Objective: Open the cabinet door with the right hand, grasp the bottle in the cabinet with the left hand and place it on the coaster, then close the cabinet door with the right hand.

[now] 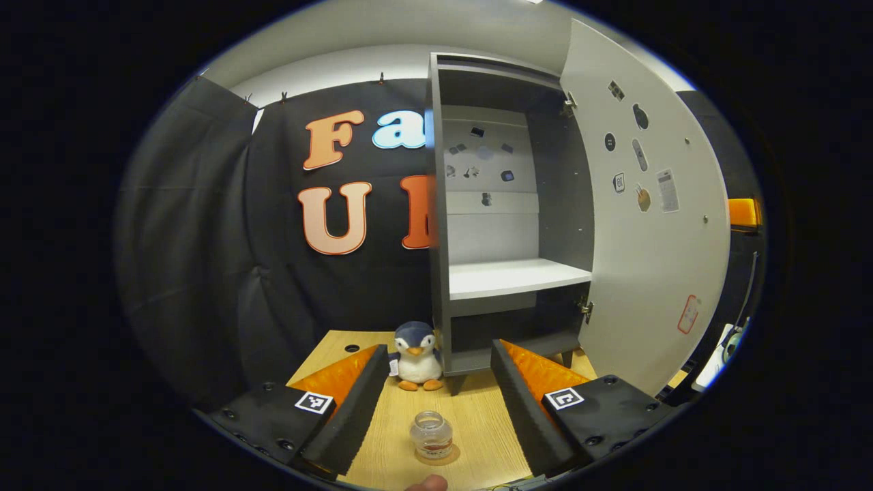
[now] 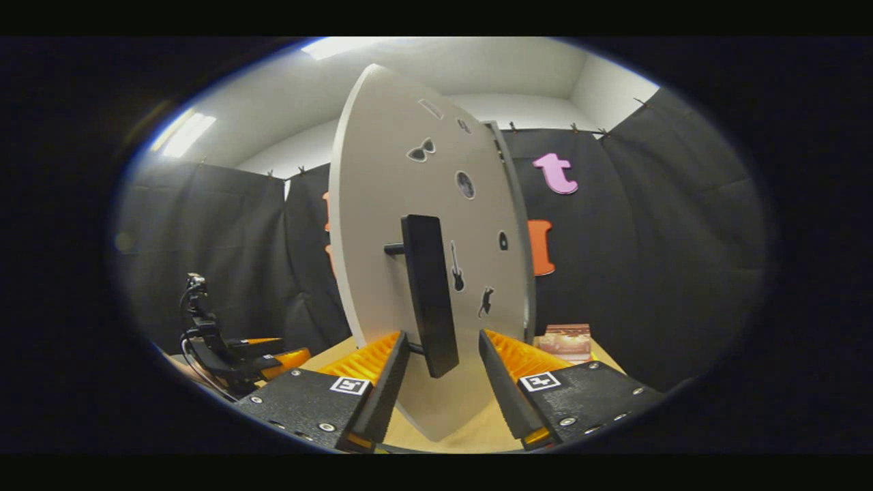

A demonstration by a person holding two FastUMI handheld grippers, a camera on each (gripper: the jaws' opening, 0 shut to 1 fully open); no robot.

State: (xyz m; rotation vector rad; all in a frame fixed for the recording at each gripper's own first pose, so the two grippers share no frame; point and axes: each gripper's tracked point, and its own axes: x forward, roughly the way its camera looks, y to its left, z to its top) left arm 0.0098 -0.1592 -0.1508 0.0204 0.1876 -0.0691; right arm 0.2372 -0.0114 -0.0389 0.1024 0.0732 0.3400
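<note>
No text can be read off anything here. The stickers on the cabinet door (image 1: 655, 204) carry small marks, too tiny to make out; those on its outer face are plain pictures. Each tool (image 1: 436, 402) (image 2: 440, 382) bears a square black-and-white coded marker, a pattern and not letters. The bottle (image 1: 431, 435) label is blurred.

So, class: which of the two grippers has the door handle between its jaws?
The right gripper: the black handle hangs between its open jaws. The left gripper instead frames the bottle on the table.
</note>
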